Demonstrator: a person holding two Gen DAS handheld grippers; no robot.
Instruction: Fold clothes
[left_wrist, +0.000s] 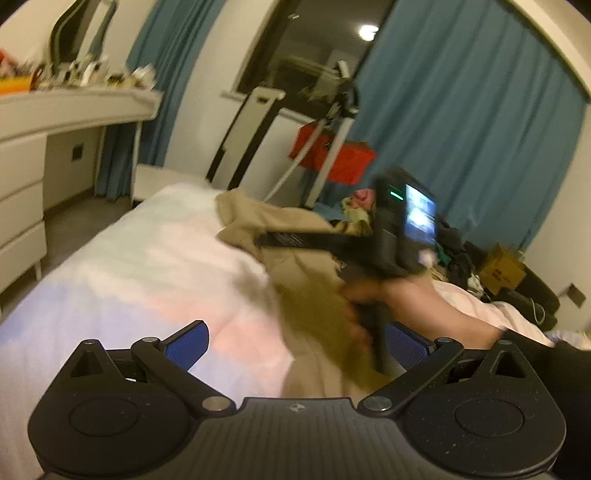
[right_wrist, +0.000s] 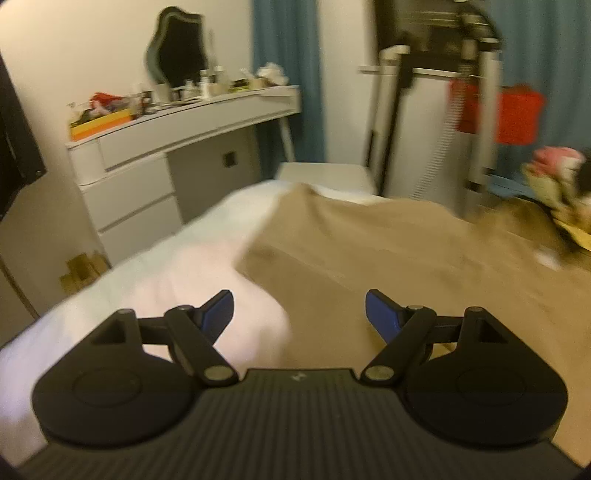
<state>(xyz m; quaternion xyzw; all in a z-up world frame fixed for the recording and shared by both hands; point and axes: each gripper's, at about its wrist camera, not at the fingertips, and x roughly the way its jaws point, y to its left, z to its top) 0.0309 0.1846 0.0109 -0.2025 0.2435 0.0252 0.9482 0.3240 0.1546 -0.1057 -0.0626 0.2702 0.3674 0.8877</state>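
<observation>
Tan garment (right_wrist: 388, 251) blurred (far edge hidden).

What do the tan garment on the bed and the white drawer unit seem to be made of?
Tan garment: probably a soft woven fabric, matte; it drapes in loose folds. Drawer unit: likely painted or laminated board, smooth and slightly glossy, with flat hard fronts. Blur leaves both uncertain.

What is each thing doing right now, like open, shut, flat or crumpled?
Left gripper: blue-padded fingers open, nothing between them.
Right gripper: fingers open, nothing between them.
Beige cloth garment: spread over the bed, rumpled, not folded.
White bed sheet: lying flat, partly covered.
Blue curtains: drawn aside, dark window showing.
White dresser drawers: shut.
</observation>
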